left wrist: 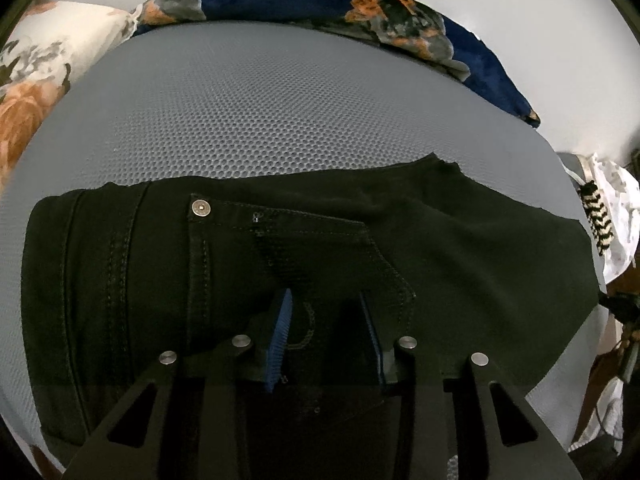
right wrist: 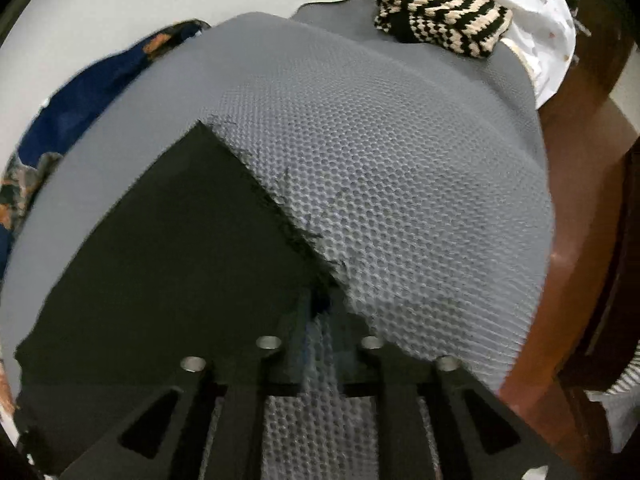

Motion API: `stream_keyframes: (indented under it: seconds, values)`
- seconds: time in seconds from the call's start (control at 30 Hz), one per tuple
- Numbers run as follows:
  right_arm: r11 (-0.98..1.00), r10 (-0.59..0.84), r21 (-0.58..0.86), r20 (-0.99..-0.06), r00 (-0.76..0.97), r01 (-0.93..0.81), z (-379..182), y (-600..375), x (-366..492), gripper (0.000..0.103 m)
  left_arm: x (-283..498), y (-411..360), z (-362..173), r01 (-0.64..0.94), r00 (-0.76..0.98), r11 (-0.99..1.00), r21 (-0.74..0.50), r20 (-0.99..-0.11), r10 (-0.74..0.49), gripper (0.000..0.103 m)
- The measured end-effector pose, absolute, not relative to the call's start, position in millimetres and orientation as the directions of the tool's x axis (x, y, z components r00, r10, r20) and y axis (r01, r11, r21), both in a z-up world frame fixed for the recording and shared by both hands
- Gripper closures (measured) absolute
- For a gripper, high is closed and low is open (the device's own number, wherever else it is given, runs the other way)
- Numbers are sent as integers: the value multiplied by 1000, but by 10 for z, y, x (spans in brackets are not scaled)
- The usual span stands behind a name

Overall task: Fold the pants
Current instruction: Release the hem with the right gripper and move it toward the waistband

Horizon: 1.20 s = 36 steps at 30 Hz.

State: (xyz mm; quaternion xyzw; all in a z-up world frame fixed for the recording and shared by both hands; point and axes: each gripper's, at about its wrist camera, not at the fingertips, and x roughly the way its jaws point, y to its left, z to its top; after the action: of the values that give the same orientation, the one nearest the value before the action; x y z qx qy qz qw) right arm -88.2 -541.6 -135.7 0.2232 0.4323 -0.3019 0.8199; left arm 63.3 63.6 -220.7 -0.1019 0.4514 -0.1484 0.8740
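Note:
Black pants (left wrist: pixel 280 264) lie folded on a grey honeycomb mat (left wrist: pixel 256 108), with a metal button (left wrist: pixel 201 208) and a stitched pocket facing up. My left gripper (left wrist: pixel 326 312) hovers over the pocket area, its blue-padded fingers (left wrist: pixel 280 332) apart with nothing between them. In the right wrist view the frayed hem end of the pants (right wrist: pixel 168 248) lies at left on the mat (right wrist: pixel 400 200). My right gripper (right wrist: pixel 320 312) is at the hem's near corner, jaws nearly closed; the view is blurred and I cannot tell if cloth is pinched.
A navy floral blanket (left wrist: pixel 304 0) and a floral pillow (left wrist: pixel 36 76) lie along the mat's far side. A black-and-cream knitted item (right wrist: pixel 440 24) and white cloth (right wrist: pixel 536 12) sit at the mat's end. A brown wooden frame (right wrist: pixel 580 216) borders the right.

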Motion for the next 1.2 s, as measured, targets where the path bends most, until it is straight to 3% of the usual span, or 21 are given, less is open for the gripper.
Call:
stream_keyframes:
  seconds: [0.03, 0.27, 0.53, 0.8, 1.0, 1.2]
  values:
    - [723, -301, 104, -842, 447, 683, -1324, -5387, -890, 69, 622, 647, -2199, 165, 551, 932, -322, -754, -358, 67]
    - [815, -338, 37, -780, 527, 578, -954, -4809, -683, 68, 493, 572, -2068, 199, 595, 935, -292, -722, -352, 63]
    - [984, -17, 89, -809, 588, 151, -874, -3481, 221, 68, 482, 419, -1981, 252, 606, 930, -266, -706, -366, 56]
    - [934, 324, 206, -832, 450, -291, -930, -2018, 1091, 67, 513, 559, -2115, 196, 581, 941, -275, -741, -337, 56]
    - [861, 386, 220, -870, 308, -458, -1070, -1336, 1575, 65, 492, 570, -2144, 205, 577, 937, -282, -739, -349, 56]
    - [833, 392, 253, -897, 202, -492, -1334, -1092, 1896, 63, 512, 595, -2164, 205, 565, 929, -308, -738, -370, 56]
